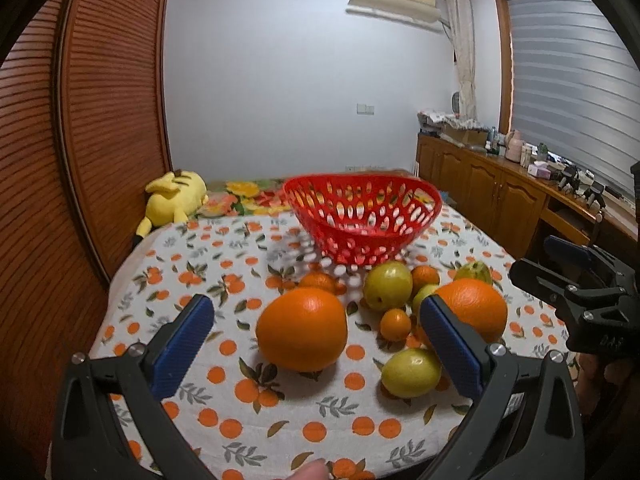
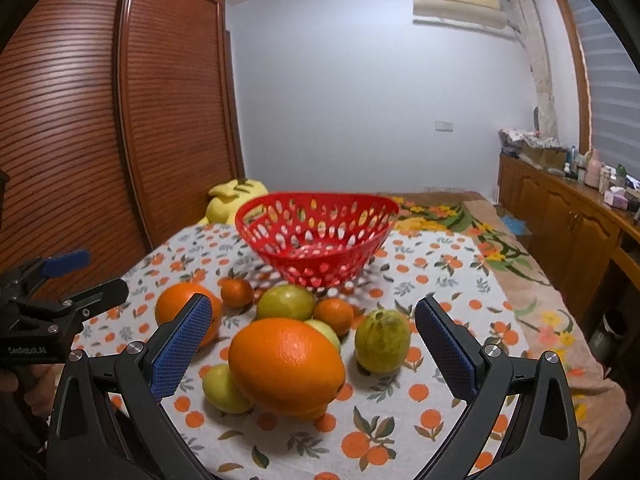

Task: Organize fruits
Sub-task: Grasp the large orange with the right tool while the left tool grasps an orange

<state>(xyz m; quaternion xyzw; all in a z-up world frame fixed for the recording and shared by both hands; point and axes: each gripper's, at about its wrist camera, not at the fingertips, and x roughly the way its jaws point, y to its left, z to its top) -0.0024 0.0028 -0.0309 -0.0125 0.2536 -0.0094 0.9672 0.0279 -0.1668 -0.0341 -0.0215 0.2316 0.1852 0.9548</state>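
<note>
Left gripper (image 1: pixel 316 344) and right gripper (image 2: pixel 312 344) gaped apart, unloaded, before large round oranges (image 1: pixel 302 330); perforated red plastic basket (image 1: pixel 362 216) behind sat empty; all fruit remained unsorted.

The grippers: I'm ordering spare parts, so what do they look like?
Both the left gripper and right gripper have black plastic frames with silver screws and two fingers faced with blue textured pads. Small white lettering marks the left gripper's body.
</note>
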